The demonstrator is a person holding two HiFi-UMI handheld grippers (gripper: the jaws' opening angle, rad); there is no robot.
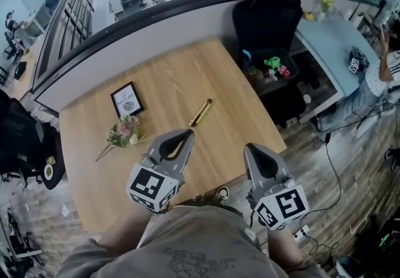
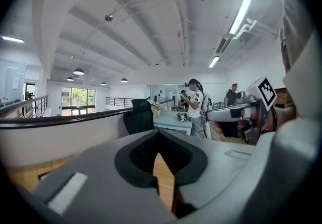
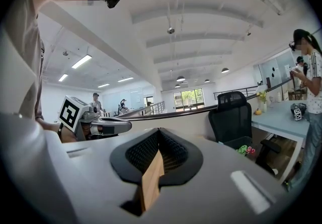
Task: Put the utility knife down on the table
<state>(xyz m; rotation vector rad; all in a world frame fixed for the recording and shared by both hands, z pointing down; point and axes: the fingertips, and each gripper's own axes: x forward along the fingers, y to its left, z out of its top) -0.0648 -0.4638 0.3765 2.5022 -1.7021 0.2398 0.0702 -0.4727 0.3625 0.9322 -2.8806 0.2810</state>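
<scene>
- The utility knife (image 1: 200,112), slim and yellow-gold, lies flat on the wooden table (image 1: 169,77). It is angled diagonally away from the person, and nothing holds it.
- It sits just ahead of the left gripper (image 1: 187,135) and slightly to the right of its tips. A strip of bare wood separates the two.
- The left gripper's jaws are pressed together at the tips with nothing between them. Only the tabletop shows through the leaf-shaped gap behind the tips.
- The right gripper (image 1: 250,148) hovers beside the left one, near the table's right edge. The knife is ahead of it and off to its left, farther away than it is from the left gripper.
- Its jaws also meet tip to tip and are empty, with only wood showing through the gap.
- Both grippers point away from the person and close to level. Their marker cubes are at the rear, close to the person's body.
- A small bunch of flowers (image 1: 124,133) lies on the table to the left of the left gripper. A black-framed picture (image 1: 127,100) lies farther ahead on the same side.
- A black office chair (image 1: 269,17) stands ahead of the right gripper, past the table's far right edge. Small colourful toys (image 1: 273,65) sit on what looks like its seat.
- A light blue desk (image 1: 331,39) is to the right of the chair, and a person (image 1: 389,67) stands at it.
</scene>
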